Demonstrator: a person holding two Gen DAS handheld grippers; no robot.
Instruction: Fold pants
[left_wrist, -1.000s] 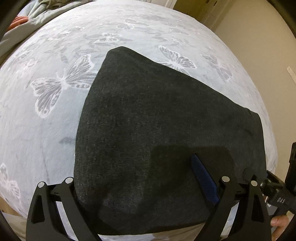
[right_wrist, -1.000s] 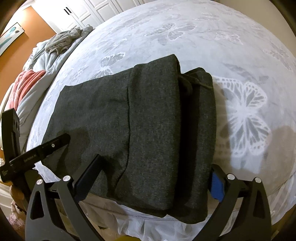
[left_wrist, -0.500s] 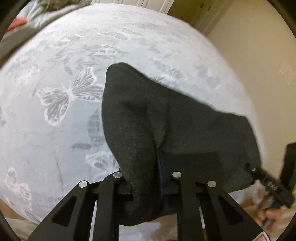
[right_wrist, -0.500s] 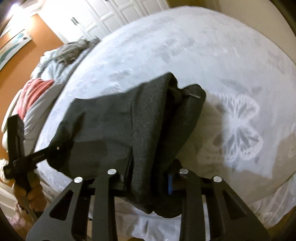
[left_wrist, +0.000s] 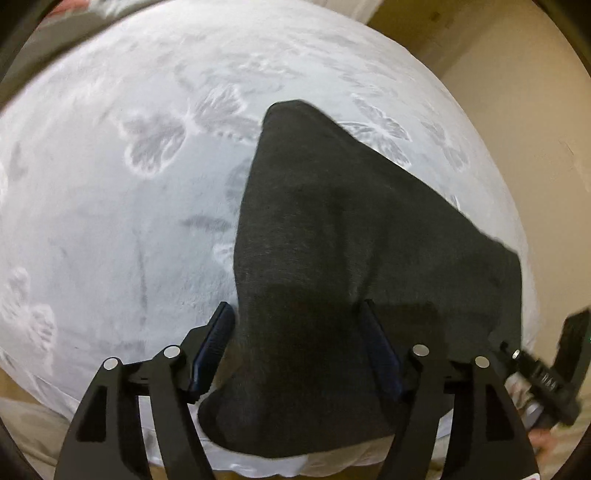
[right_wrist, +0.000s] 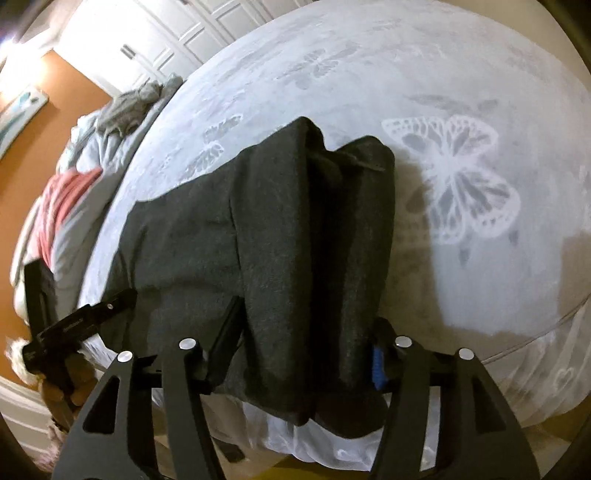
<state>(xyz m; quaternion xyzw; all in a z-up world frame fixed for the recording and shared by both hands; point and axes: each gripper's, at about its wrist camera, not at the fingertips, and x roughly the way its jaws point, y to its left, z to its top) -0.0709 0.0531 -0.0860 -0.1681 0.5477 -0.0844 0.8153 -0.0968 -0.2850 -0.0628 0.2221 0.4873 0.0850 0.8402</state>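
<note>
Both tongs stand partly open over the near edge of the folded pants, and their jaws have just been opening. For the left tongs (left_wrist: 297, 349), the dark grey cloth of the pants (left_wrist: 351, 258) lies between the two blue-padded fingers (left_wrist: 212, 350). The left pad stands just beside the edge of the cloth, and the right pad is at a crease of it; I cannot tell whether the pads still press on the cloth.

For the right tongs (right_wrist: 301, 349), the thick folded bundle of the pants (right_wrist: 295, 240) fills the gap between the fingers. The blue pad (right_wrist: 376, 365) on the right side is just beside the cloth, and the left finger lies along the other side of the bundle.

Those pants are charcoal in colour and folded in several layers. They lie on a bed, at its near edge, and their lowest part hangs a little over that edge. A pale blanket with butterfly pattern (right_wrist: 461, 177) covers the bed.

Further out, in the right wrist view, the other tongs and a hand (right_wrist: 62, 387) that holds them appear at the left. Behind are crumpled bedding with a pink cloth (right_wrist: 62, 199), a grey garment (right_wrist: 136, 107), an orange wall and white panelled doors (right_wrist: 166, 40).
</note>
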